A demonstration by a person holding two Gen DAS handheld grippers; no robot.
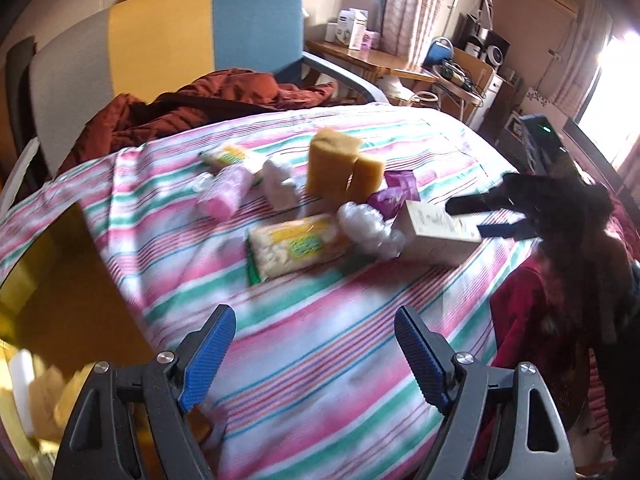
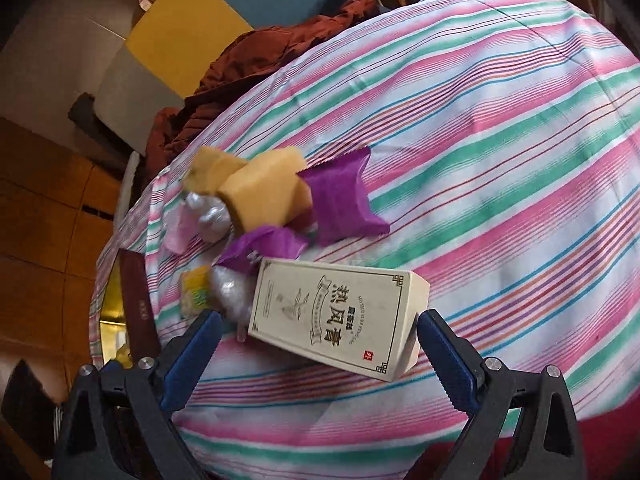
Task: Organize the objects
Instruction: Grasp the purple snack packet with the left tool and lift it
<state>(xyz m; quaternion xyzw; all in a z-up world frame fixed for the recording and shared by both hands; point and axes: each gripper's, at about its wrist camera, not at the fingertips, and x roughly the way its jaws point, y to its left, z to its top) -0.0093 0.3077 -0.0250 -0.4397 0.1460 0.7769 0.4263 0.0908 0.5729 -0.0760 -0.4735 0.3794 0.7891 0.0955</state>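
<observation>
Right wrist view: right claw [image 2: 320, 350] gapes around a rectangular cardboard box [image 2: 336, 320]; left claw [image 1: 316, 354] spread wide.

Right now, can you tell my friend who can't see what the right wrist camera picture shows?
The open right gripper reaches around the end of a cream box printed with Chinese characters, lying on a pink, green and white striped cloth. Behind the box sit yellow sponges and purple packets.
</observation>
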